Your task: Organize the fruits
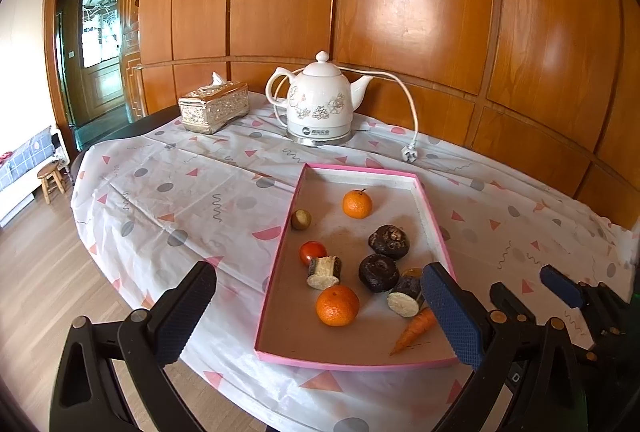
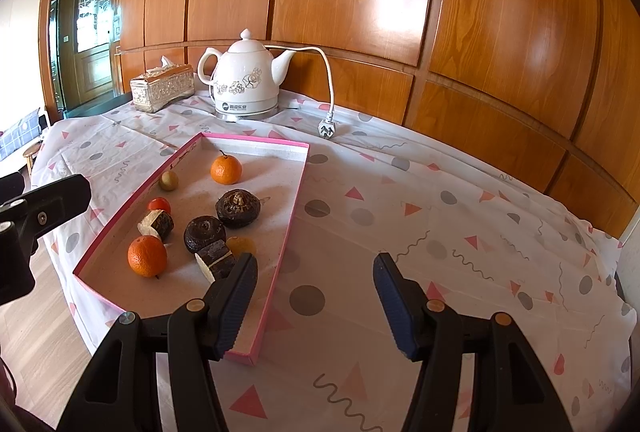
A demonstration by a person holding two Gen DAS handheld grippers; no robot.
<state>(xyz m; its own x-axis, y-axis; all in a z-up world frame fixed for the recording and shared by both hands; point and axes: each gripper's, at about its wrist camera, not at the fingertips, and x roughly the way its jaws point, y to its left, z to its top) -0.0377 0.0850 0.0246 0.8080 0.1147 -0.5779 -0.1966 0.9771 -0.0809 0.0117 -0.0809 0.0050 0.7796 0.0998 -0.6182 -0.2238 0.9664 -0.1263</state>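
Both spread wide, empty: left claw (image 1: 320, 316) over pink tray (image 1: 280, 264); right claw (image 2: 316, 296) beside it.

Left gripper (image 1: 320, 316) open, empty, hovering over near end of shallow pink-rimmed cardboard tray (image 1: 280, 260). Tray holds two round oranges (image 1: 337, 305), small red tomato (image 1: 312, 252), orange carrot (image 1: 414, 331). White ceramic kettle (image 1: 318, 104) stands beyond.

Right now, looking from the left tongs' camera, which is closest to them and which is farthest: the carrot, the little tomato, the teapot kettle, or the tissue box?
1. Carrot, in the tray's near corner, by the left tongs.
2. Tomato, at the tray's left side.
3. Kettle and tissue box, both at the table's far edge by the wall; too close to call.
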